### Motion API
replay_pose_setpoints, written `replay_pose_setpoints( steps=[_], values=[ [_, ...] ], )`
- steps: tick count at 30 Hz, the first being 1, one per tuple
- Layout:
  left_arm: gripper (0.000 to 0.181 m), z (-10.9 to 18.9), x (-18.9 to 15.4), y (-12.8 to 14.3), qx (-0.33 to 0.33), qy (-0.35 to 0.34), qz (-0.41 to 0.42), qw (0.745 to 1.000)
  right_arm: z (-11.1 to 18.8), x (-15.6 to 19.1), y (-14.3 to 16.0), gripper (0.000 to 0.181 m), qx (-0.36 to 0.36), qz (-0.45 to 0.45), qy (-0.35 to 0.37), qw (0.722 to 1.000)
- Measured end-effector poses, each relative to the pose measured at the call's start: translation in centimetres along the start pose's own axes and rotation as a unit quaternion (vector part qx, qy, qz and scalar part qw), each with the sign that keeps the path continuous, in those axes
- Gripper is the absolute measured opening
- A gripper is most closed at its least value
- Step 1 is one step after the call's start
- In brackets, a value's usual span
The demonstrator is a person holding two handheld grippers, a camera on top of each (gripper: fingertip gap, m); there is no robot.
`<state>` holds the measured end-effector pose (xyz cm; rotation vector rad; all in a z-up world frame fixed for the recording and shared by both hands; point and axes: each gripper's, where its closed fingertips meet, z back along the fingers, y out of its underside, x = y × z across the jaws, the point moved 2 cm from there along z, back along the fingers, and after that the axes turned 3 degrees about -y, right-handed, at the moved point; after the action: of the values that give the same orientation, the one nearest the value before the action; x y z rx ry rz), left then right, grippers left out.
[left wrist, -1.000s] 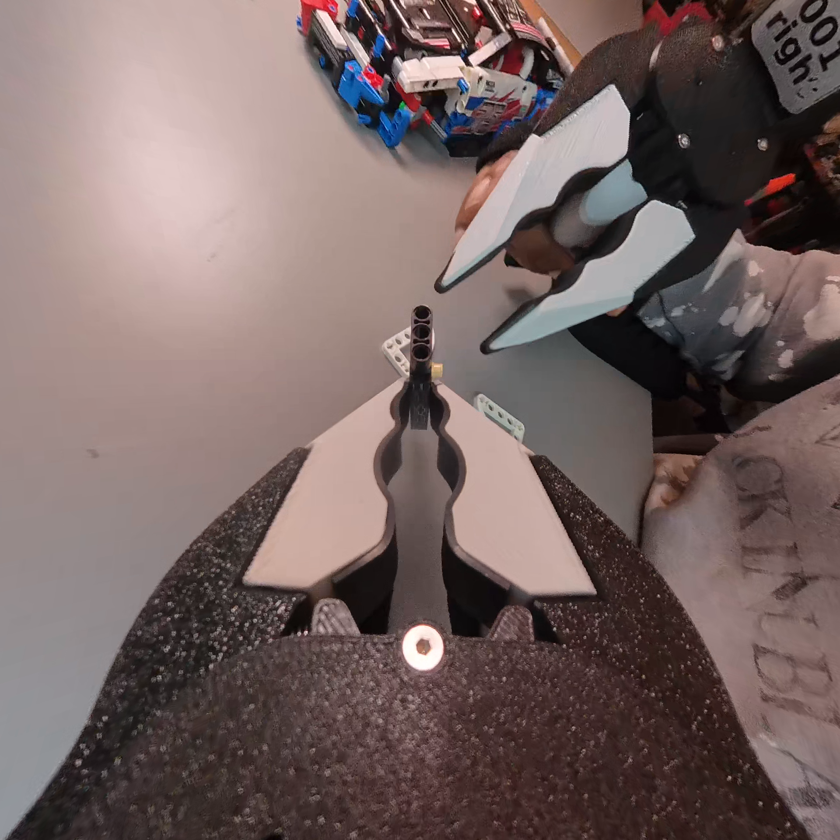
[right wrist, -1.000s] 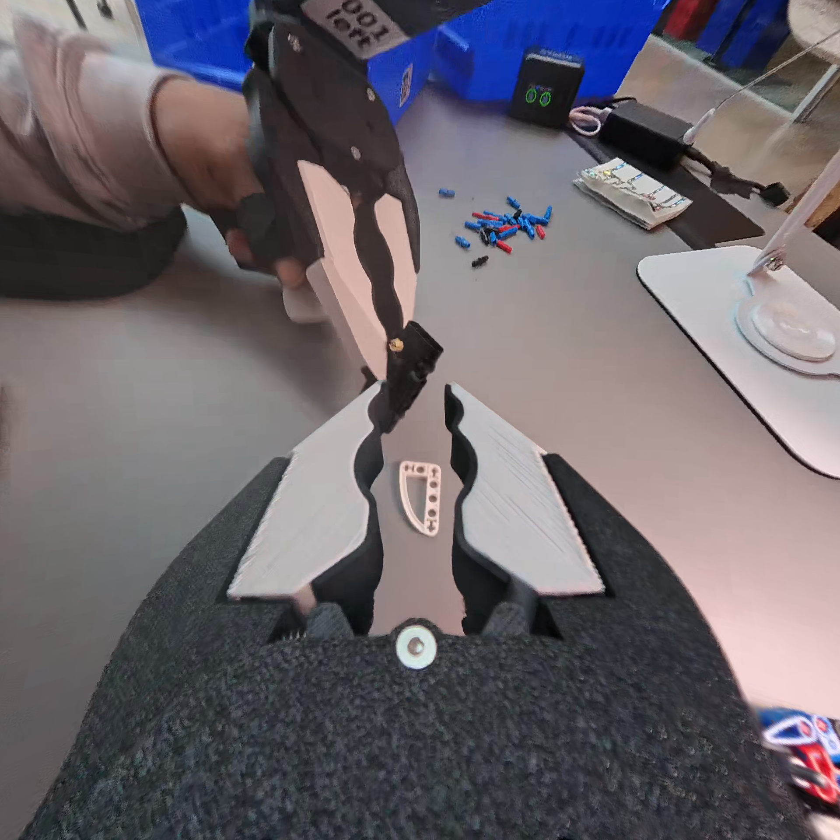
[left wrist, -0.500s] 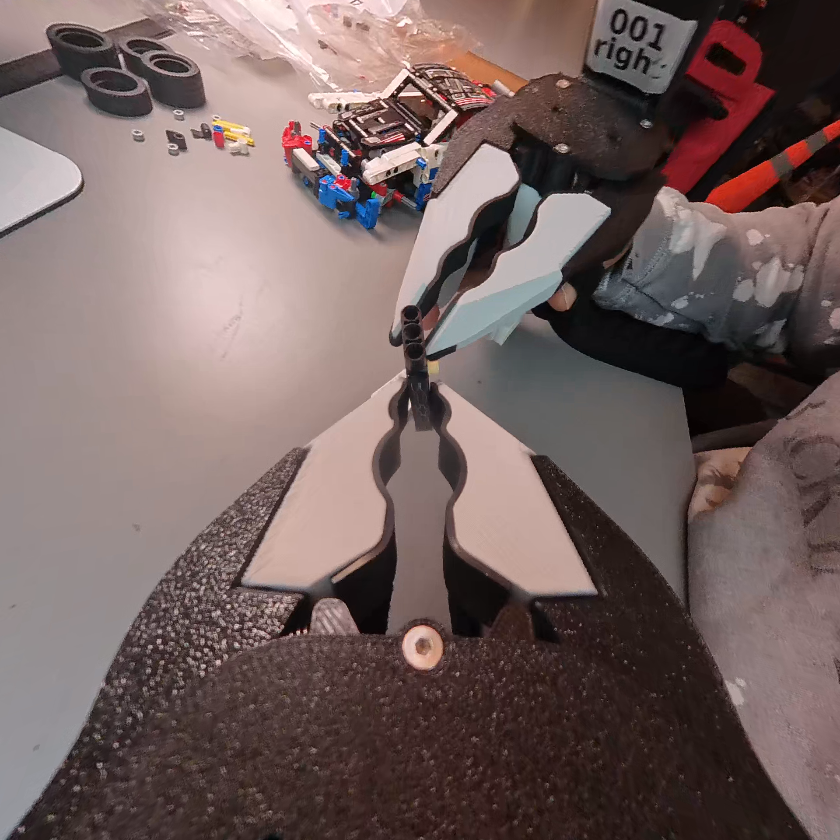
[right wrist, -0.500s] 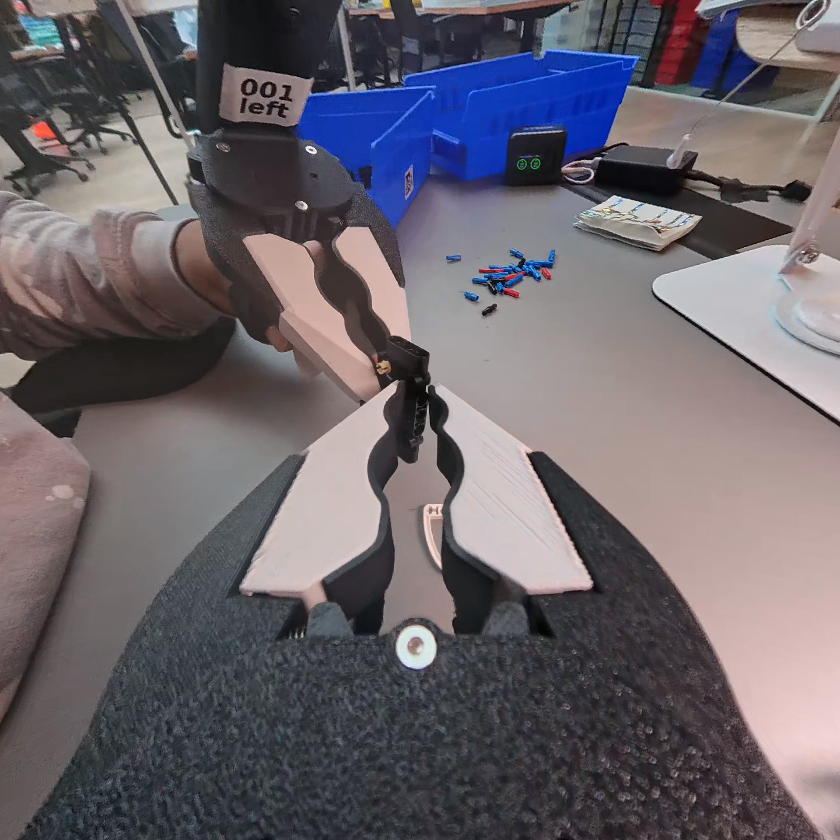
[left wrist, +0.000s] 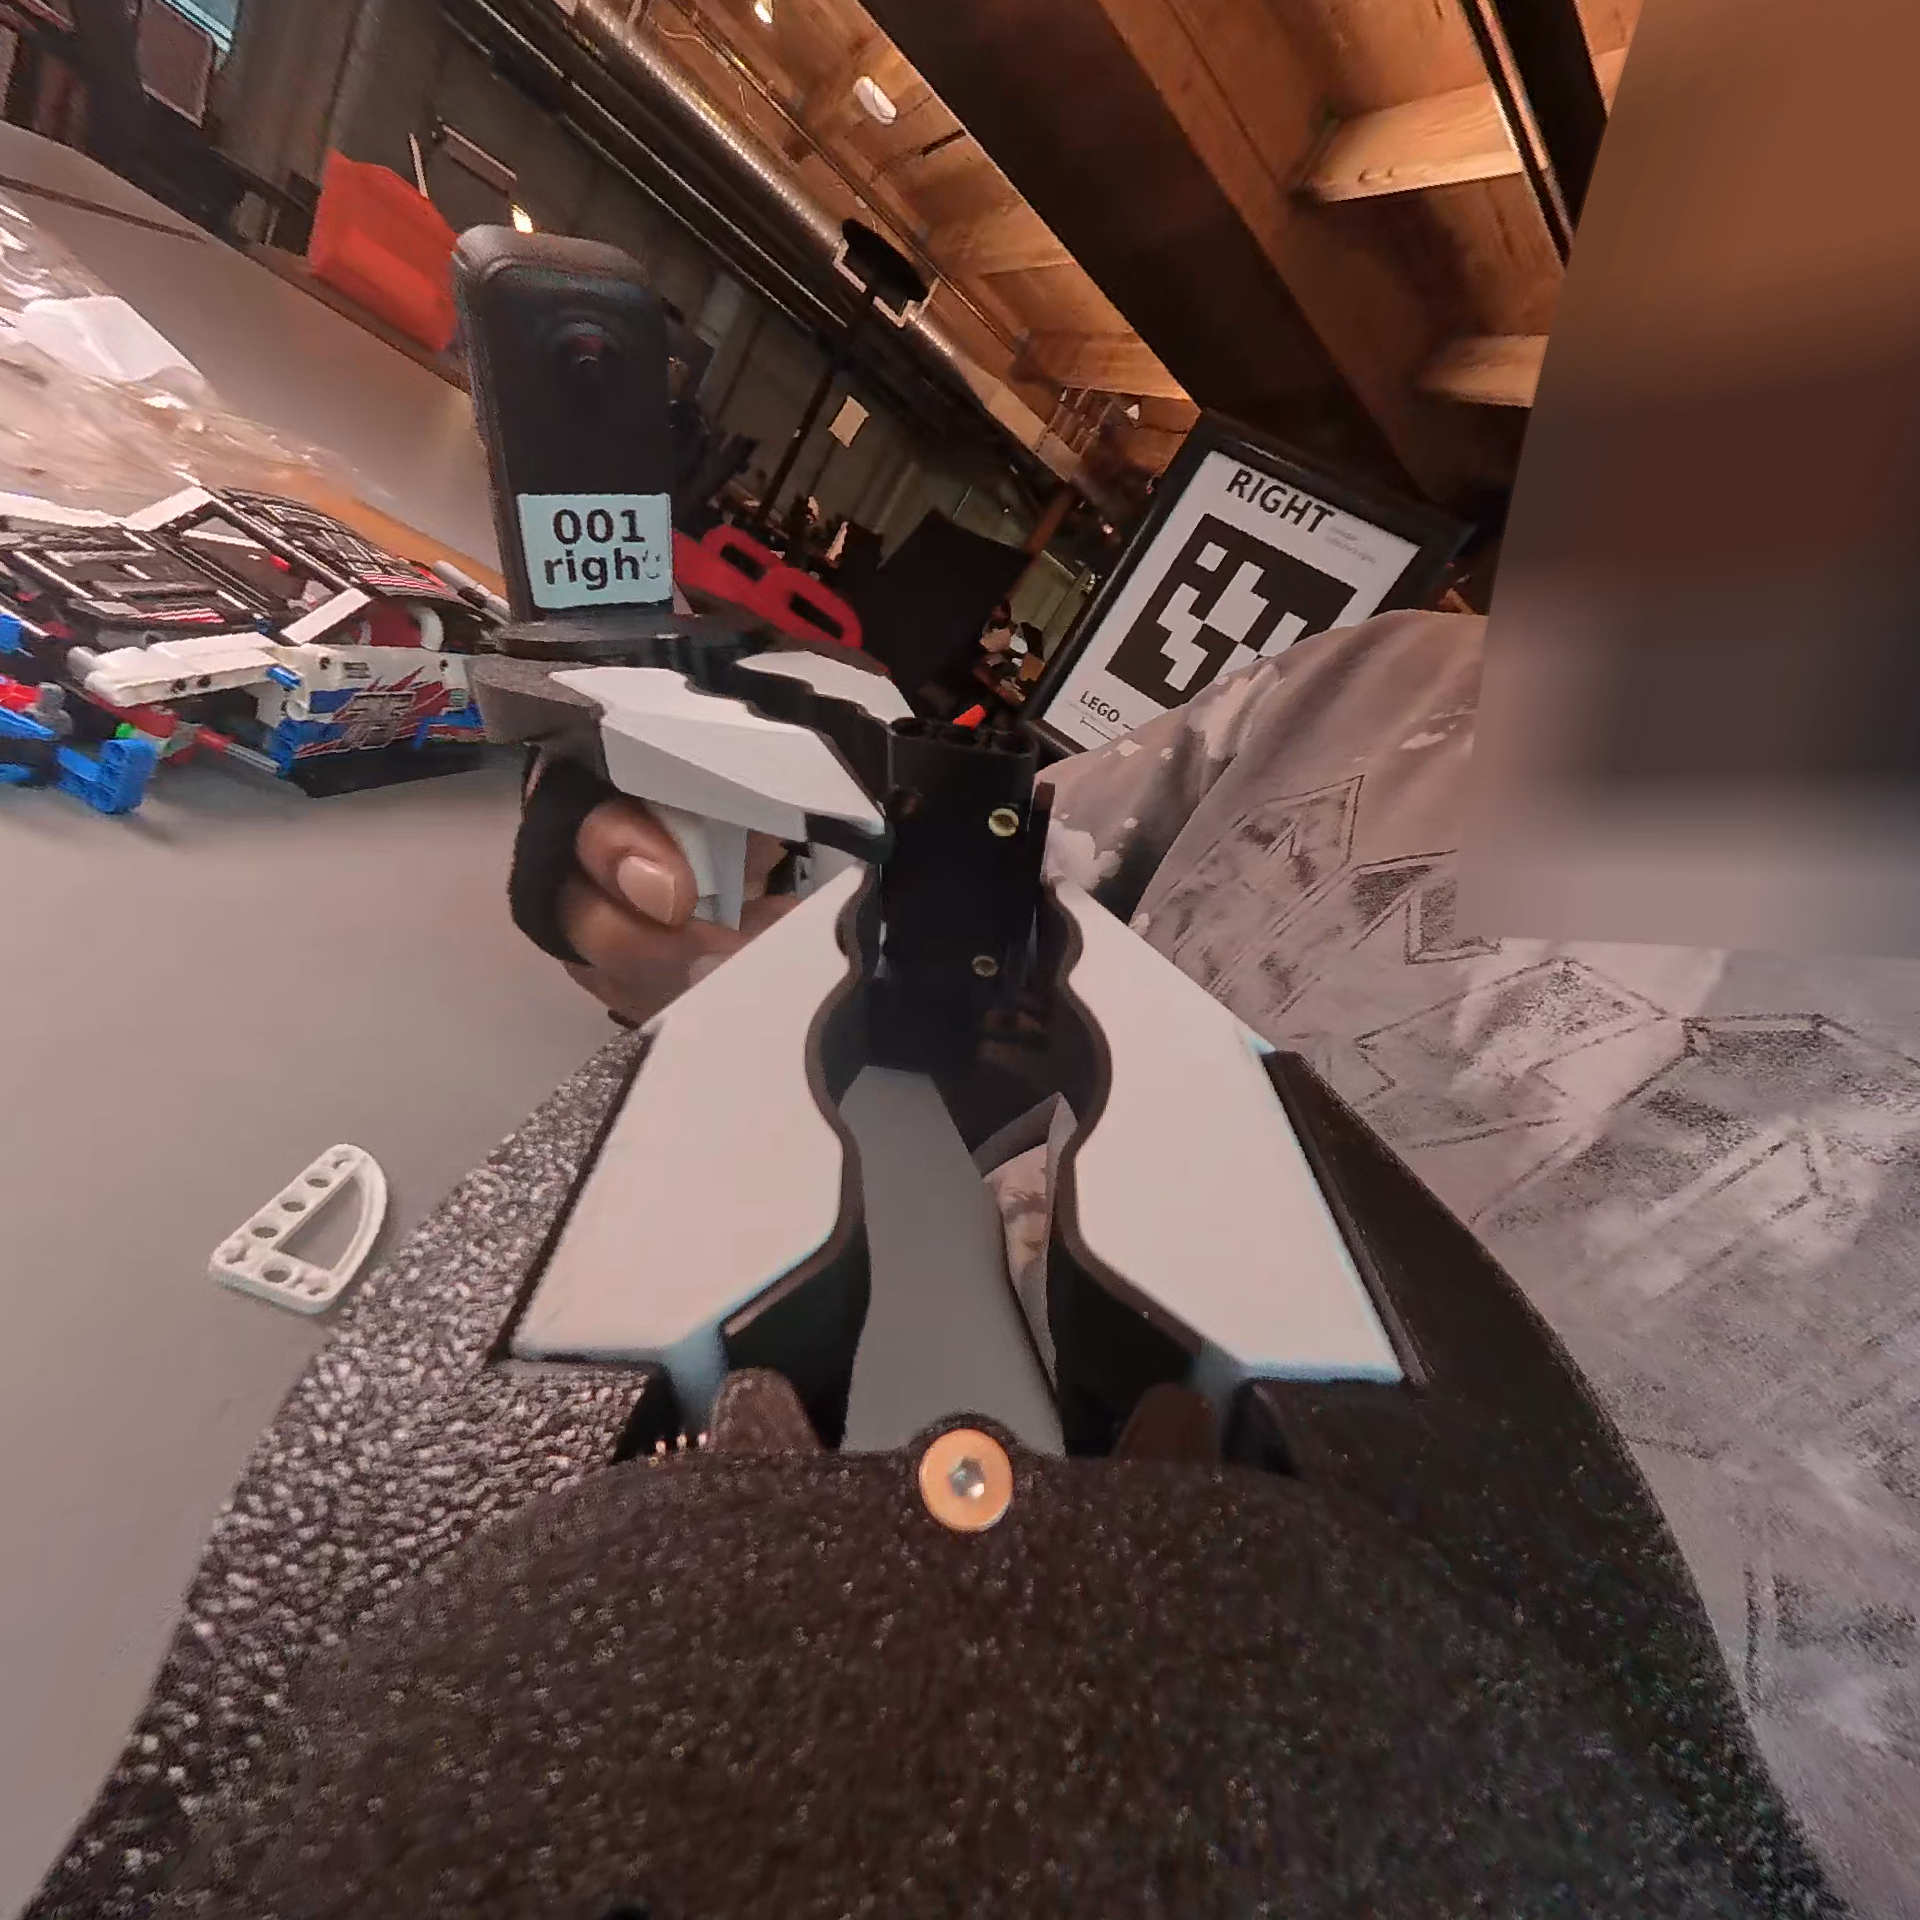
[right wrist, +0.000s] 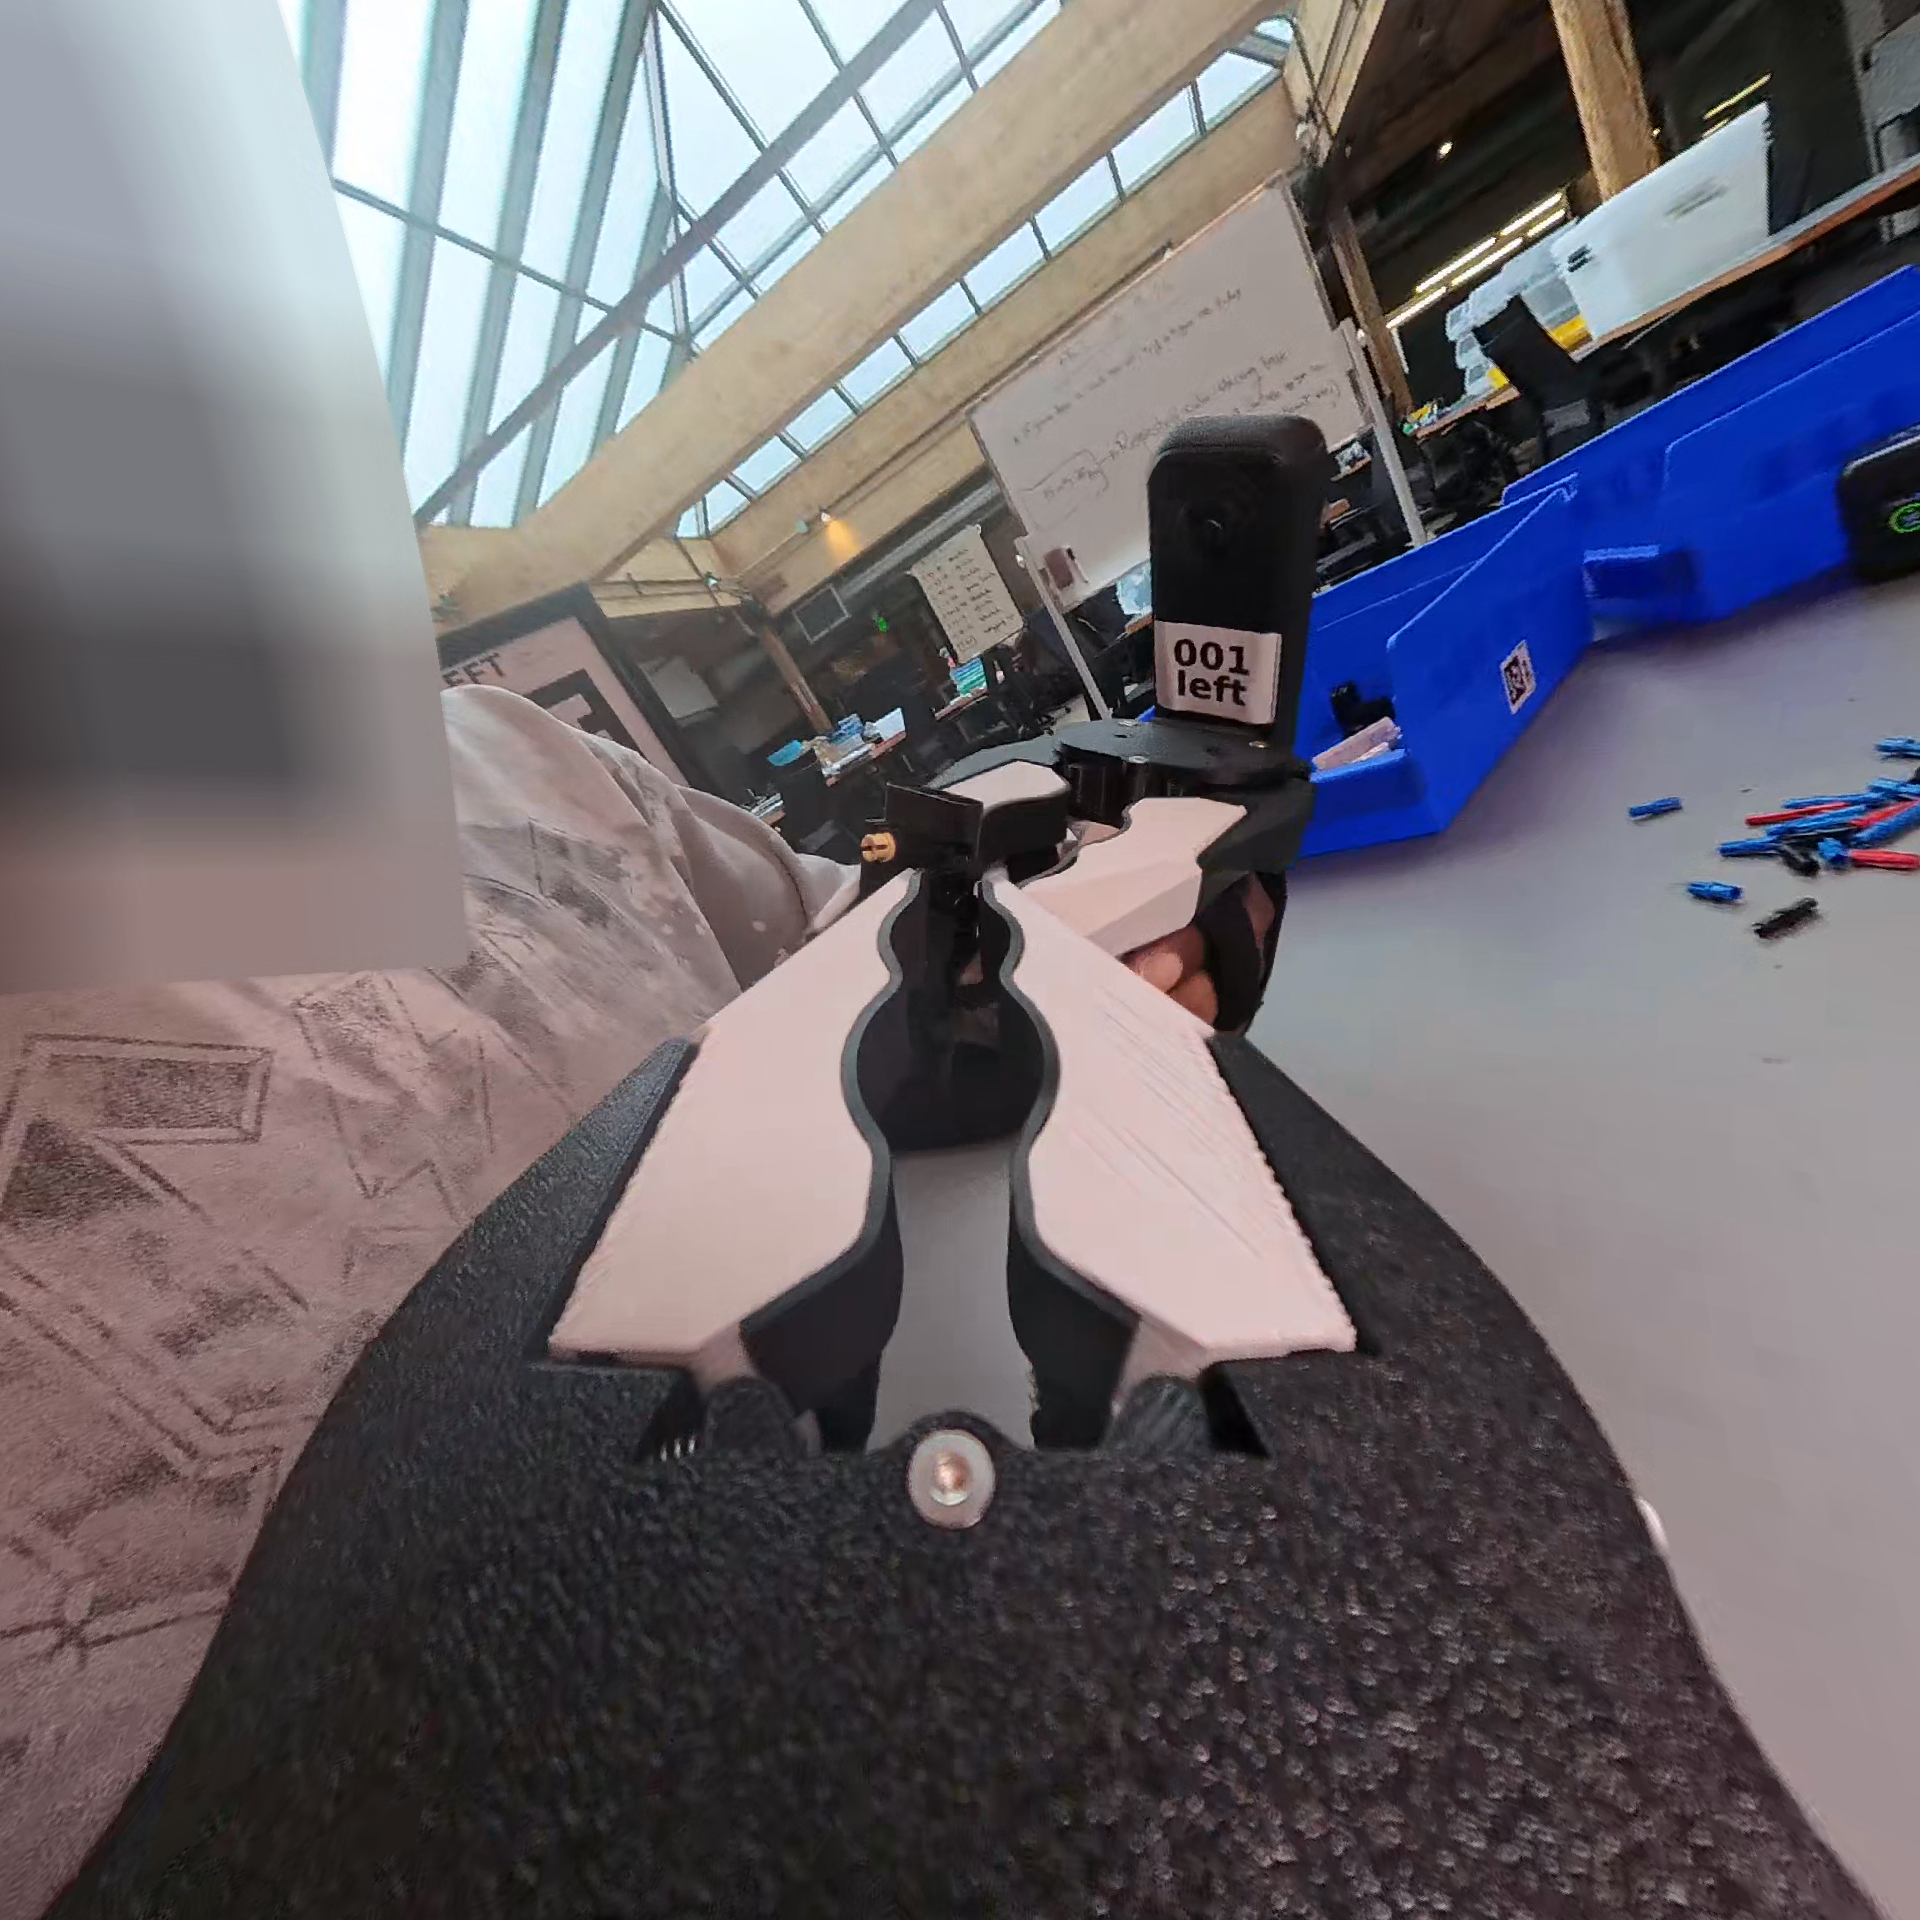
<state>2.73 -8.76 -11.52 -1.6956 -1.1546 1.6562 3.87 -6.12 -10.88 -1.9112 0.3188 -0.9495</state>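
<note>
A black toy building-brick assembly (left wrist: 956,831) with small tan pins (left wrist: 1003,823) is held up in the air between both grippers. My left gripper (left wrist: 961,894) has its fingers wide apart, and the assembly's broad side fills the gap, with a pad against each side. My right gripper (right wrist: 951,894) is shut on a thin edge of the same assembly (right wrist: 930,816). In the left wrist view the right gripper (left wrist: 878,790) comes in from the left, its tips at the assembly's side. In the right wrist view the left gripper (right wrist: 997,831) comes in from the right.
A white curved holed plate (left wrist: 301,1236) lies on the grey table (left wrist: 208,1039). A partly built toy car (left wrist: 208,665) stands at the far left. Blue bins (right wrist: 1507,644) and loose blue, red and black pins (right wrist: 1829,821) are at the right. The person's patterned top is close behind. Both grippers' tips are close together, under 4 cm apart. It is some 25 cm from my left tips to the partly built toy car (left wrist: 208,665).
Both grippers tilted up off the table. The right gripper closed on the black assembly. The left fingers, shut on its narrow edge before, spread and now span its broad side.
</note>
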Motion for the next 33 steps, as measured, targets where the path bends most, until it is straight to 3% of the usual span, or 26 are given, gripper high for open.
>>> replay_pose_setpoints(
  steps=[4, 8, 14, 22, 33],
  values=[
    [0.027, -0.1, 0.2, -0.1, -0.006, 0.000, 0.014, 1.000, 0.0, -0.1, -0.2, 0.009, -0.007, 0.000, 0.002, 1.000],
    [0.027, 1.0, 2.3, -0.4, -0.006, -0.079, 0.000, 0.997, 1.1, -1.4, -1.0, 0.012, -0.003, 0.054, 0.081, 0.995],
    [0.027, 1.7, 4.7, 0.3, 0.030, -0.174, -0.038, 0.984, 1.4, -1.7, -0.8, 0.011, 0.034, 0.115, 0.136, 0.983],
    [0.027, 1.4, 5.1, 0.8, 0.059, -0.204, -0.061, 0.975, 1.5, -2.8, 0.4, 0.009, 0.080, 0.139, 0.174, 0.972],
    [0.027, 1.2, 5.0, 1.7, 0.089, -0.200, -0.066, 0.974, 1.5, -2.4, 1.0, 0.003, 0.097, 0.143, 0.155, 0.973]
  ],
)
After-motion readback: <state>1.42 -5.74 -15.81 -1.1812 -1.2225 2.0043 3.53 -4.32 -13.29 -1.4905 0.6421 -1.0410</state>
